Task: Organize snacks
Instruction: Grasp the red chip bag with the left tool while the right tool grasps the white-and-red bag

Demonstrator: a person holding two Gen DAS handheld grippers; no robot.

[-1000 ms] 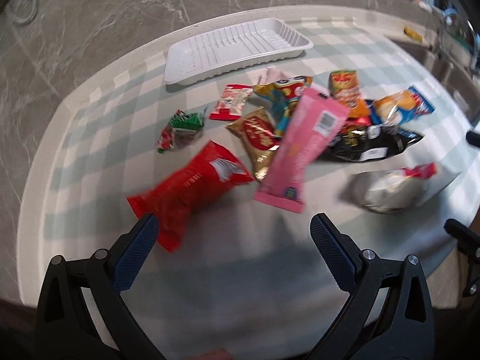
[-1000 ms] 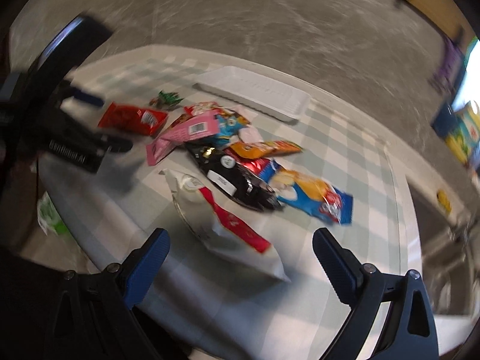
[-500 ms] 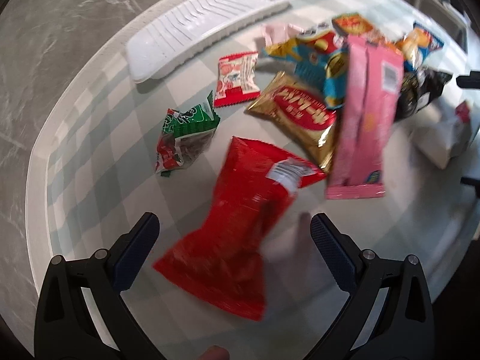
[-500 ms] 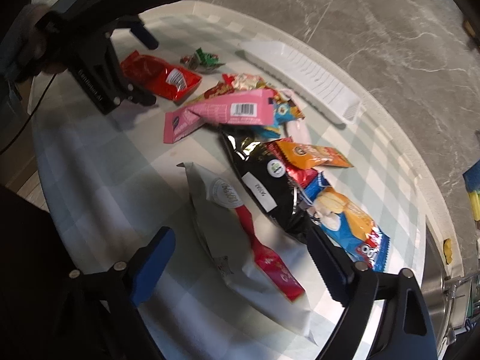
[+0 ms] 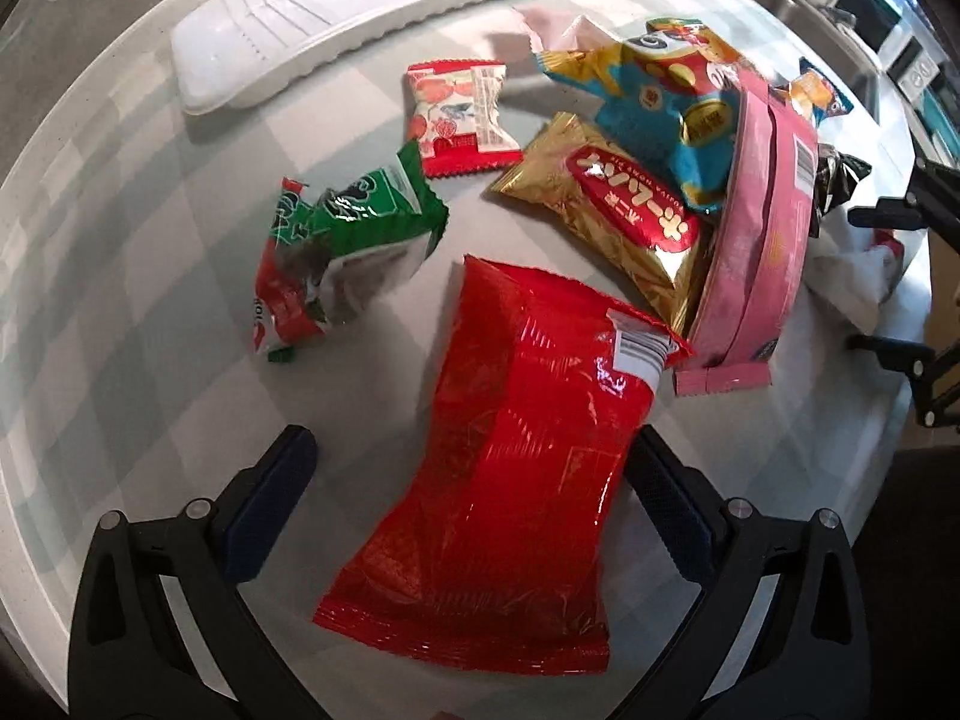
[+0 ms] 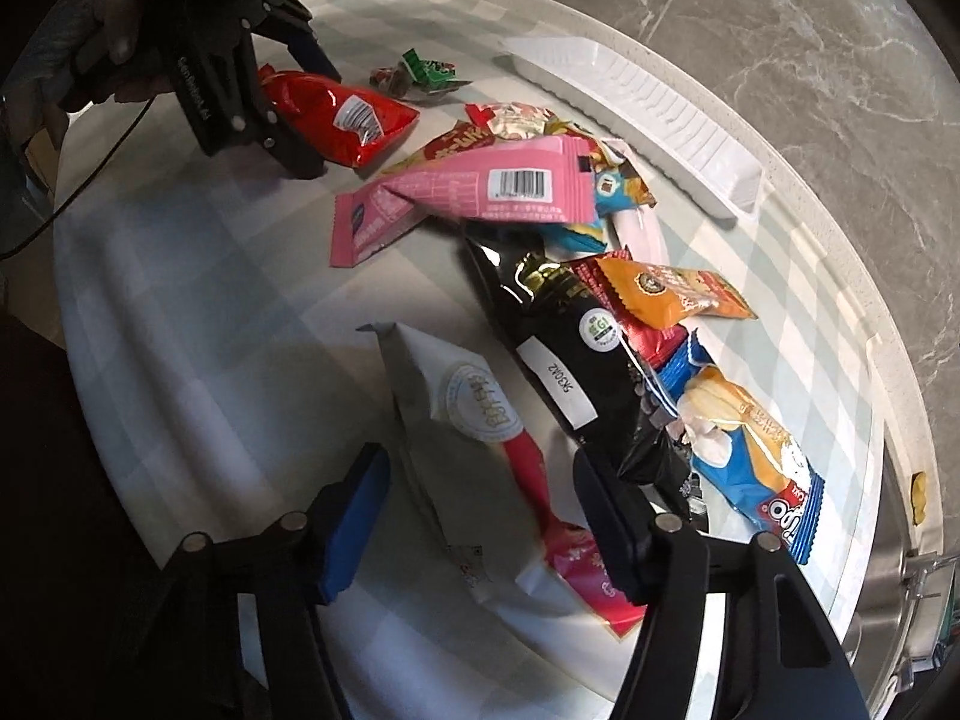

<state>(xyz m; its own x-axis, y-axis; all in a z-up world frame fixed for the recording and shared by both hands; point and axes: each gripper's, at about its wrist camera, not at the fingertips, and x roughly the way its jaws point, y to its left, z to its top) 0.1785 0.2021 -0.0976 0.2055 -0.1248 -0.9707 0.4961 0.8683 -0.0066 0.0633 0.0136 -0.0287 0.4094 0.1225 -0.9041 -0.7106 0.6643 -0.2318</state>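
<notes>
Left fingers: left gripper [image 5: 471, 468] spread wide, straddling the red bag [image 5: 510, 456], not clamped.
Right fingers: right gripper [image 6: 480, 480] spread wide around the white pouch [image 6: 474, 438], not pinching.
Red bag: flat on the checked tablecloth [image 5: 150, 312], beside the pink pack [image 5: 756, 240].
Tray: white tray [image 5: 336, 18] at the far edge.

Both claws have dropped closer: left claw [image 5: 471, 468] straddles the red bag [image 5: 510, 420], right claw [image 6: 480, 492] the white pouch [image 6: 474, 444].
</notes>
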